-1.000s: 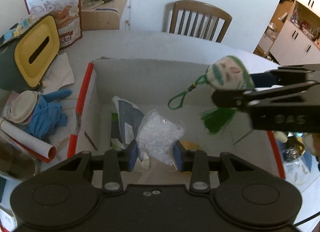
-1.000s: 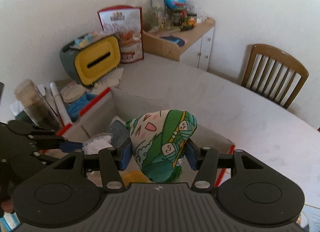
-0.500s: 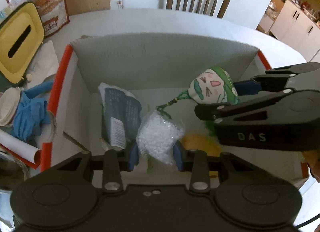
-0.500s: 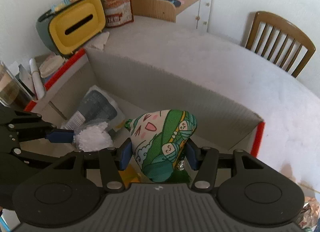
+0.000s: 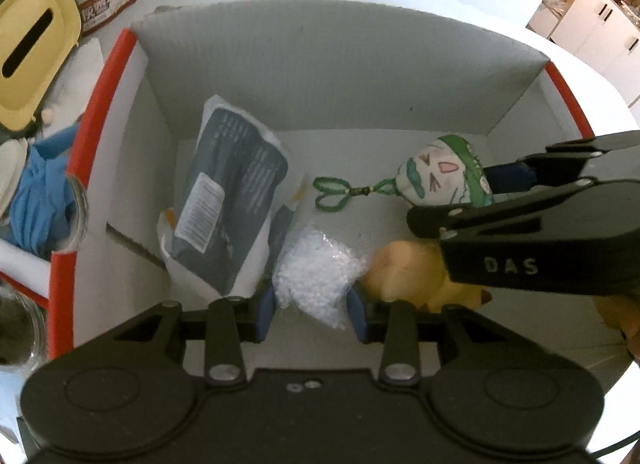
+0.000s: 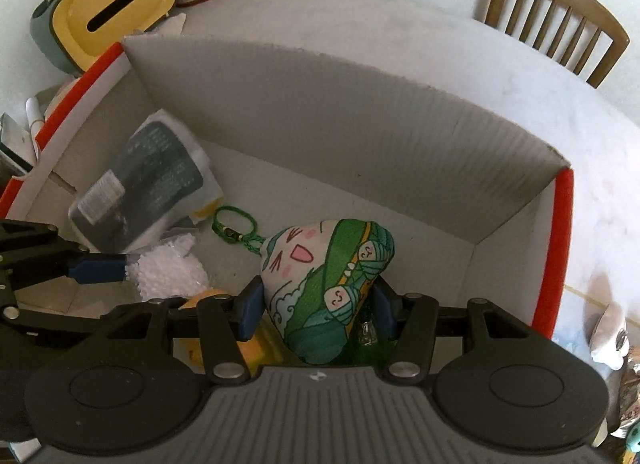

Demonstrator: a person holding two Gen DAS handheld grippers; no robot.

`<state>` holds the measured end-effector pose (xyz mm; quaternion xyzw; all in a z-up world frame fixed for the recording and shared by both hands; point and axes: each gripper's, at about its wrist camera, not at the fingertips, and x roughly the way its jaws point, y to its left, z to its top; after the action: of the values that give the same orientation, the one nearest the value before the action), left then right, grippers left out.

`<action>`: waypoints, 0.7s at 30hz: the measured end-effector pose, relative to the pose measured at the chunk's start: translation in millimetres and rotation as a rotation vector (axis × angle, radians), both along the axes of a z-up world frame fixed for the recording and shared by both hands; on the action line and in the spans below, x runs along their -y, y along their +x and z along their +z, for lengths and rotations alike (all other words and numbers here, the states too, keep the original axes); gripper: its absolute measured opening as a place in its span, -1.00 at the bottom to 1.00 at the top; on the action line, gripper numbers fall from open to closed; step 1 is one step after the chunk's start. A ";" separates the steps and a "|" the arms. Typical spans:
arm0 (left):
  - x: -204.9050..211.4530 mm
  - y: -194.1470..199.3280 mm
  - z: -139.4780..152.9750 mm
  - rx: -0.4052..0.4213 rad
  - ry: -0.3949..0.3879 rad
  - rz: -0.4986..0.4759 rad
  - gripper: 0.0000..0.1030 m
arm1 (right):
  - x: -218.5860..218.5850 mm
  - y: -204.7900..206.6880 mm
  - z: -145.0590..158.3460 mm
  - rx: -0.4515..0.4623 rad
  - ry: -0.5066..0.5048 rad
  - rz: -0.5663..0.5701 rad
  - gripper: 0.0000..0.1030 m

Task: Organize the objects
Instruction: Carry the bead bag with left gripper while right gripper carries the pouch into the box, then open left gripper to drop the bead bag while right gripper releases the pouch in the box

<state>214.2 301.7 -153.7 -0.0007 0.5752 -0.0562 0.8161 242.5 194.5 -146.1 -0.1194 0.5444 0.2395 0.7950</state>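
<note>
Cardboard box (image 5: pixel 248 64) being filled — left gripper (image 5: pixel 310 314) clamped on bead bag (image 5: pixel 316 276), jaws just easing; right gripper (image 6: pixel 316 310) clamped on green sachet (image 6: pixel 324 284). Both best being lowered onto bare floor before release.

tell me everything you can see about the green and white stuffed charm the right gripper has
The stuffed charm is a plump fabric pouch, pointed at the top, printed with a white cartoon face, pink mouth, blush spots and green leaf-like wrapping with smaller faces. A green braided cord loop runs from its tip and a green tassel shows below. The right gripper is shut on its sides, holding it low inside the cardboard box.
</note>
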 end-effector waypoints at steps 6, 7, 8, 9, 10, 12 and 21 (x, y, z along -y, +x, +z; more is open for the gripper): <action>0.6 0.8 -0.8 -0.004 0.017 0.002 -0.19 | 4.6 -0.5 6.1 -0.003 0.032 -0.009 0.11; 0.3 0.8 -1.2 -0.005 0.020 0.003 -0.18 | 5.5 -0.6 7.3 -0.006 0.038 -0.012 0.12; 0.2 0.8 -1.6 -0.006 0.023 0.003 -0.12 | 6.4 -1.4 8.7 -0.008 0.044 -0.013 0.14; 0.2 0.7 -2.0 -0.006 0.029 0.002 -0.04 | 6.7 -2.0 10.1 -0.010 0.047 -0.011 0.16; 0.5 0.5 -2.0 -0.004 0.033 0.003 0.00 | 7.7 -3.3 11.7 -0.012 0.052 -0.008 0.19; 0.3 -0.2 -1.4 0.004 0.034 0.002 0.12 | 8.9 -7.0 16.2 -0.006 0.061 0.003 0.27; 5.1 -5.0 12.2 0.052 0.042 0.006 0.45 | 23.0 -22.1 46.2 0.038 0.120 0.009 0.39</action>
<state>209.2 296.6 -141.6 0.0163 0.5549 -0.0416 0.8307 220.4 171.5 -99.9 -0.0785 0.5133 0.2732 0.8097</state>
